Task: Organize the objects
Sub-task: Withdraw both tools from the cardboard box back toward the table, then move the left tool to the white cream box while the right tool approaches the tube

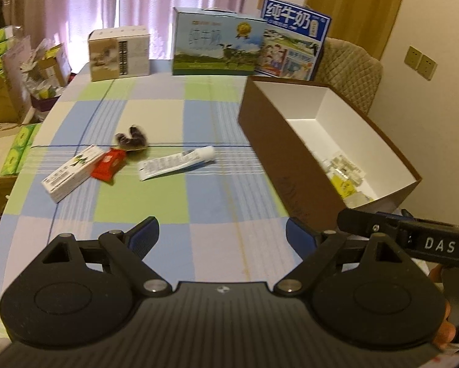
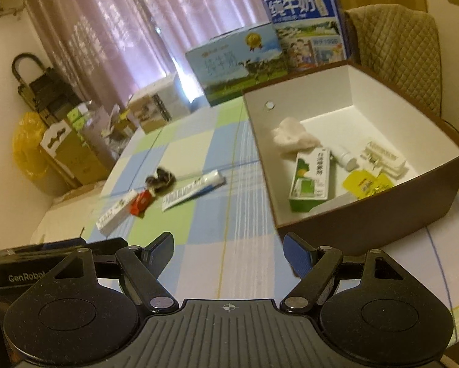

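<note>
On the checked tablecloth lie a white toothpaste tube [image 1: 177,163] [image 2: 194,189], a white carton [image 1: 73,171] [image 2: 116,213], a red packet [image 1: 109,165] [image 2: 139,202] and a dark furry thing [image 1: 131,141] [image 2: 160,179]. A brown box with white inside [image 1: 278,153] [image 2: 382,214] stands at the right and holds a green carton [image 2: 310,179], a white cloth [image 2: 292,136], a small bottle [image 2: 344,156], a yellow packet [image 2: 365,184] and a white pack [image 2: 384,158]. My left gripper [image 1: 221,233] is open and empty, well short of the loose items. My right gripper [image 2: 227,247] is open and empty beside the box's near corner.
Milk cartons [image 1: 217,46] [image 2: 238,64], a blue milk box [image 1: 293,46] and a beige box [image 1: 119,53] stand along the table's far edge. A quilted chair [image 2: 398,52] is behind the brown box. Cardboard boxes and clutter [image 1: 14,92] fill the floor at the left.
</note>
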